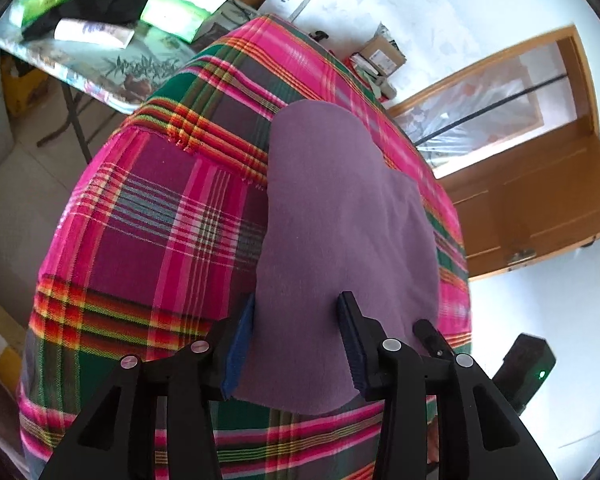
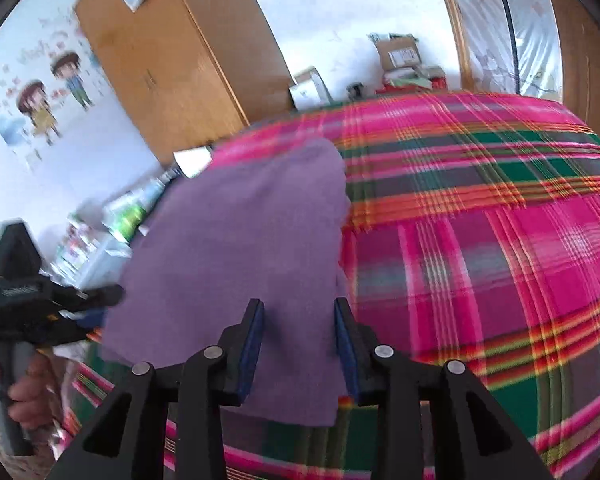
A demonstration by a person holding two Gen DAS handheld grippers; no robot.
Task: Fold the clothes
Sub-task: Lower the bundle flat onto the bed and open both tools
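Both jaws apart: left hand-held gripper [image 1: 298,344] and right hand-held gripper [image 2: 300,344] over purple cloth [image 1: 340,220] on plaid-covered counter [image 1: 140,220].

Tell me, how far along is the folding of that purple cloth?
The purple garment already lies flat in a narrow, folded-looking shape on the plaid bedspread. Nothing is in hand: the left gripper and right gripper are open above its near edge. Any further folds remain.
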